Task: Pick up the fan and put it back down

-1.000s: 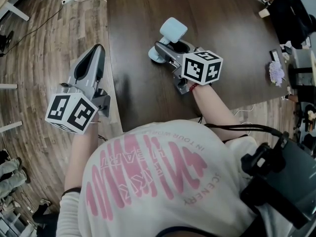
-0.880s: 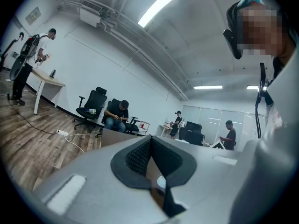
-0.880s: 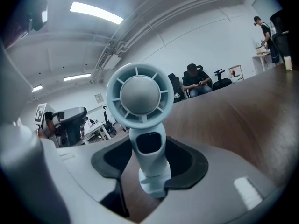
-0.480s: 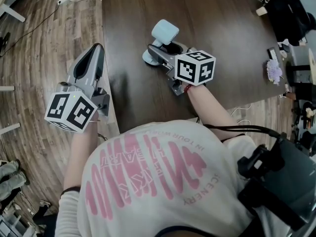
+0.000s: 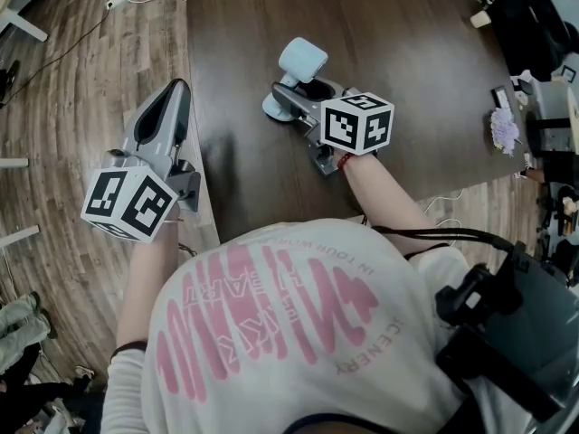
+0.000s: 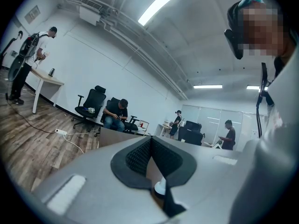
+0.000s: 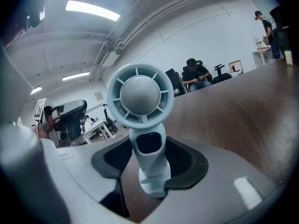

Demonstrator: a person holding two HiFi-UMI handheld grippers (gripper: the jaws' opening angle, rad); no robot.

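While you hold the right tool [image 5: 306, 89] low over the dark brown wooden worktop [image 5: 416, 43], the small pale blue desk fan [image 5: 302, 60] stands upright on that worktop, right between its two jaws. In the right gripper view the fan [image 7: 142, 125] faces you, its round grille head above the jaws and its hollow stem and round foot down between the black pads. The right tool [image 7: 150, 149] is released: the jaws stand wide, with a gap showing on each side of the stem, so neither pad presses on it. The foot rests flat on the worktop [image 7: 243, 120].

Your left tool [image 5: 180, 89] is well apart from the fan, held out level over the wood-plank floor [image 5: 81, 70], just beside the worktop's left edge. In the left gripper view the left tool [image 6: 150, 141] is clenched, its ribbed black pads meeting at the tips with nothing between them.

Each tool's black-and-white marker cube sits by your wrist: the right one [image 5: 357, 123] above the worktop, the left one [image 5: 129, 204] above the floor.
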